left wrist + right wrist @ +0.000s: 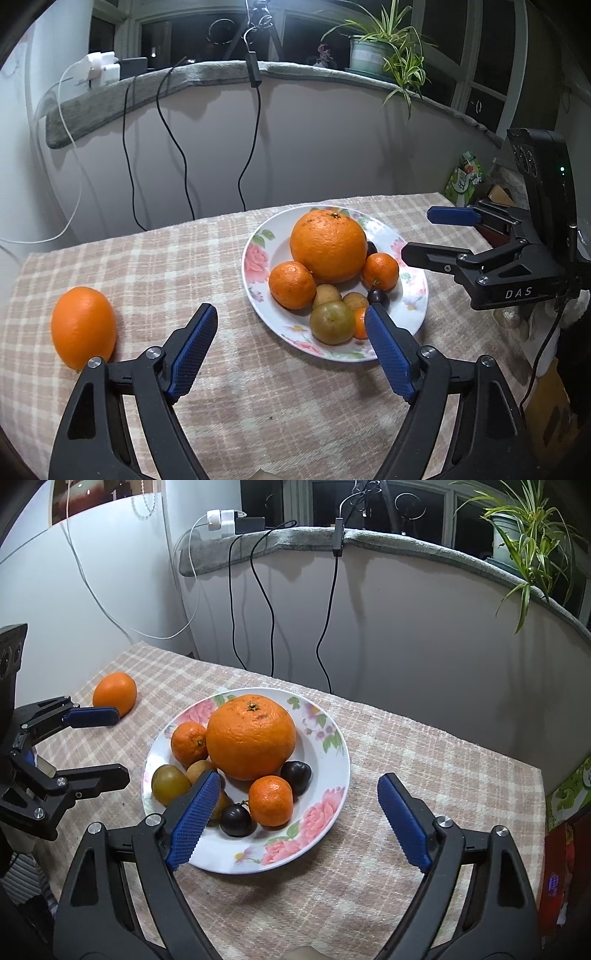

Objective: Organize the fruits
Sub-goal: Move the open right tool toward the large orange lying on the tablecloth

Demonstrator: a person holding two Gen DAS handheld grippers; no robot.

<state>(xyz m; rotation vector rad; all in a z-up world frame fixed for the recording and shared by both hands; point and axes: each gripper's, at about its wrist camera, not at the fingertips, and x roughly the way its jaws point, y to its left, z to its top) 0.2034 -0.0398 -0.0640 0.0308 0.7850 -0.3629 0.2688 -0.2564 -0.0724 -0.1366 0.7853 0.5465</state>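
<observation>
Plate point(334, 771) on the checked cloth point(406, 760) holds most fruit; one orange point(83, 326) lies apart — likely next. Left gripper point(291, 321) and right gripper point(297, 794) hover empty, jaws spread — left must reach sideways.

We see a floral plate point(332, 775) at frame centre on the checked tabletop point(424, 746), heaped with one large orange point(251, 736), two mandarins point(270, 800), dark plums point(296, 775) and greenish-brown fruits point(170, 784). A lone orange point(115, 692) lies well apart, upper left.
</observation>
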